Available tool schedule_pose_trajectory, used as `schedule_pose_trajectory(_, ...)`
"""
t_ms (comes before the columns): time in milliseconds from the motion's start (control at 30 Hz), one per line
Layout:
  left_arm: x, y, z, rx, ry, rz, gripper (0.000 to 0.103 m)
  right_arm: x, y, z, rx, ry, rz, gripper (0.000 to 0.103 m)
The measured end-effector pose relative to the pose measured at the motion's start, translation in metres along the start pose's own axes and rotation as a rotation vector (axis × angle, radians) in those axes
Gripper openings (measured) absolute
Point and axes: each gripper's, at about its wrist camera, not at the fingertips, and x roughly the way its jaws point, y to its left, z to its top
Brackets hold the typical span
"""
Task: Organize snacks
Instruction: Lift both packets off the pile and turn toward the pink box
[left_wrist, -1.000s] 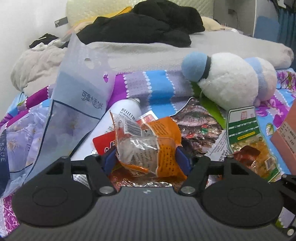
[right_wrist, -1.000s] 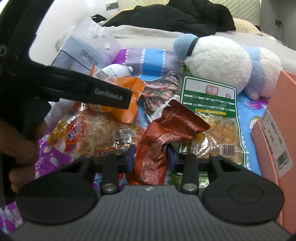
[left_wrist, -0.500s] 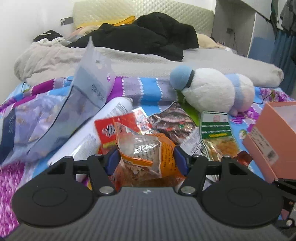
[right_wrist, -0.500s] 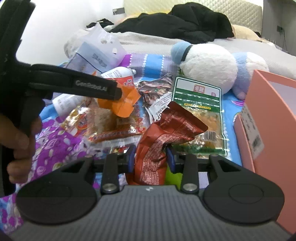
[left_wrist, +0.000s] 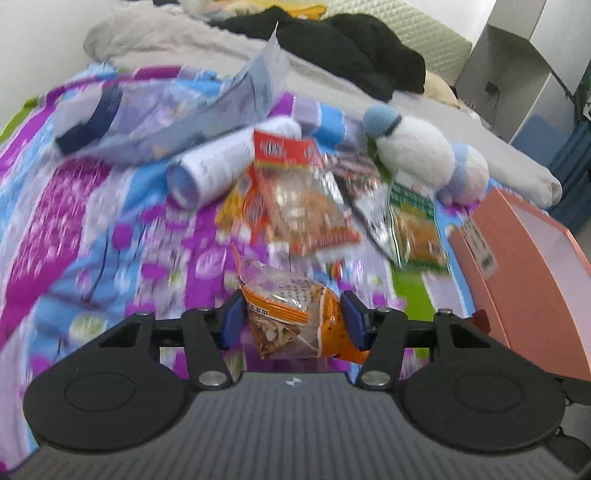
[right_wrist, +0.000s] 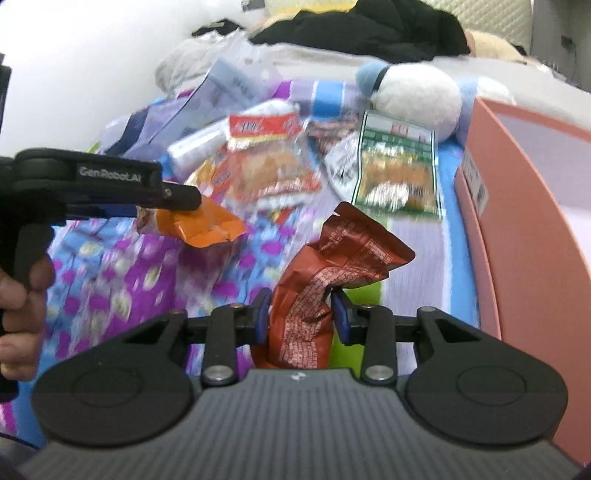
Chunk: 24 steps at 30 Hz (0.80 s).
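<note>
Left gripper (left_wrist: 291, 325) clamped on orange snack packet (left_wrist: 295, 317), lifted above bed (left_wrist: 92, 221); right gripper (right_wrist: 301, 314) clamped on red-brown pouch (right_wrist: 332, 273), just left of pink box (right_wrist: 517, 221); remaining snacks piled far centre

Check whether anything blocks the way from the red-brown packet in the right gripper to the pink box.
Nothing visible does. The red-brown packet sits clamped in the right gripper, and only bare bedspread lies between it and the pink box.
</note>
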Motion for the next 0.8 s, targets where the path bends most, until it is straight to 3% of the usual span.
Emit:
schedule_pose_trajectory(333,-0.049,0.01,-0.066,-0.08,0.111,-0.008,0.063,-0.034,0.007,-0.046,-0.09,0.124,-0.033,0.038)
schedule_pose_trajectory(467,-0.05,0.013,-0.082,-0.047,0.188,-0.041,0.081,-0.042,0.004,-0.055,-0.054,0.128,-0.057,0.039)
schedule_pose_trajectory(500,-0.051,0.012,-0.086,-0.028,0.2,-0.036,0.083,-0.043,0.002,-0.057,-0.037,0.13,-0.064,0.043)
schedule_pose_trajectory(533,-0.051,0.012,-0.088,-0.012,0.204,-0.024,0.085,-0.044,-0.001,-0.058,-0.023,0.131,-0.068,0.058)
schedule_pose_trajectory(600,-0.052,0.013,-0.09,0.001,0.198,-0.004,0.085,-0.044,-0.004,-0.06,0.004,0.122,-0.07,0.073)
schedule_pose_trajectory(800,-0.042,0.01,-0.077,-0.01,0.152,0.021,0.085,-0.043,-0.009,-0.059,0.082,0.076,-0.089,0.072)
